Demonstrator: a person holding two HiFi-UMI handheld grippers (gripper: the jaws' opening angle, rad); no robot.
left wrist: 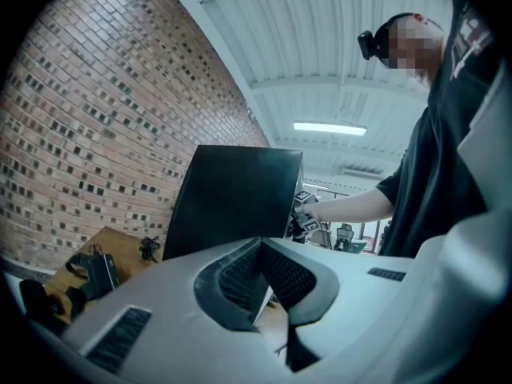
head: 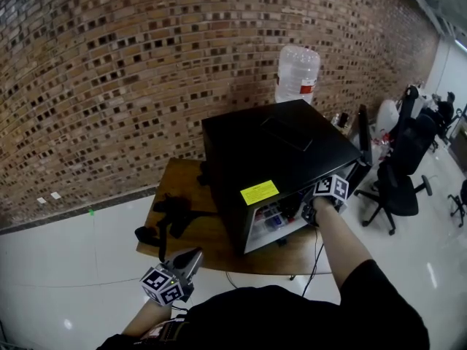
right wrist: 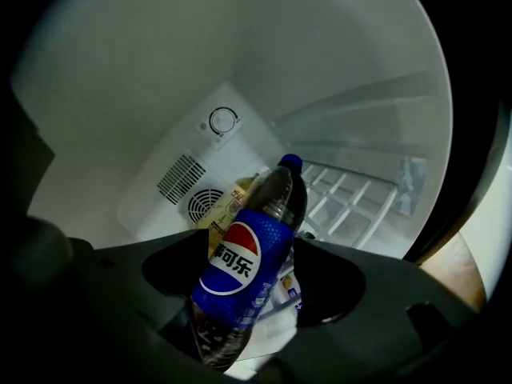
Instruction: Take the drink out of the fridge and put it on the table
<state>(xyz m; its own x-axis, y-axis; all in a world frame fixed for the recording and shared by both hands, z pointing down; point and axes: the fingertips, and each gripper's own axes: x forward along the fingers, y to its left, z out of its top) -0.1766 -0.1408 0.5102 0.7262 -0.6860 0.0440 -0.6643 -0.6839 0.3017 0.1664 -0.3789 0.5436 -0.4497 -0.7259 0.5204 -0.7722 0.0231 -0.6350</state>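
The black mini fridge stands on a wooden table with its front open. My right gripper reaches into it. In the right gripper view a cola bottle with a blue label and blue cap leans between the wide-spread jaws of that gripper. I see no firm squeeze on it. Behind it stands a yellow-labelled drink. My left gripper hangs low in front of the table, shut and empty, pointing toward the fridge.
Black straps and gear lie on the table left of the fridge. A large water jug stands behind it against the brick wall. The fridge door hangs open at the right, near office chairs. Inside are a wire shelf and a dial.
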